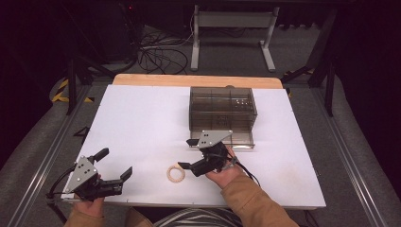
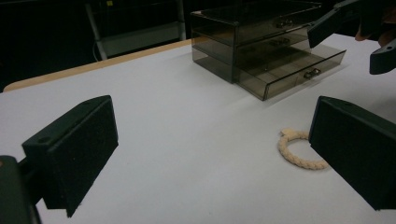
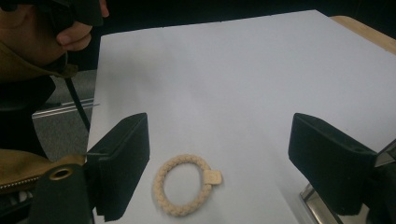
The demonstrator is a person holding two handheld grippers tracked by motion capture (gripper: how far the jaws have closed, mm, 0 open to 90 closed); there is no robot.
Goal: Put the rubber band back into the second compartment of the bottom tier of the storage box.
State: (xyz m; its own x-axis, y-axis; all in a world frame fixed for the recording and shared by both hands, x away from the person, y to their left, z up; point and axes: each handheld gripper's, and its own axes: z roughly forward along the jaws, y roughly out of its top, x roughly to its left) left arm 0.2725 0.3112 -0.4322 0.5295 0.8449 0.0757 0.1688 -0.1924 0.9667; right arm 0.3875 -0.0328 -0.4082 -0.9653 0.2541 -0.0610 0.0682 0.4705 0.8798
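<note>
A cream braided rope ring lies flat on the white table, near the front middle. My right gripper hovers just right of it, open, pointing left; in the right gripper view the ring lies between and just ahead of the two jaws. My left gripper sits open at the front left corner, with nothing between its fingers. In its view the ring shows partly behind the right jaw. A smoky clear drawer box stands behind the right gripper, bottom drawer pulled out.
The table's wooden back edge runs behind the drawer box. A grey desk frame and tangled cables stand on the floor beyond. Metal rails flank the table. A person's brown sleeve enters from the bottom.
</note>
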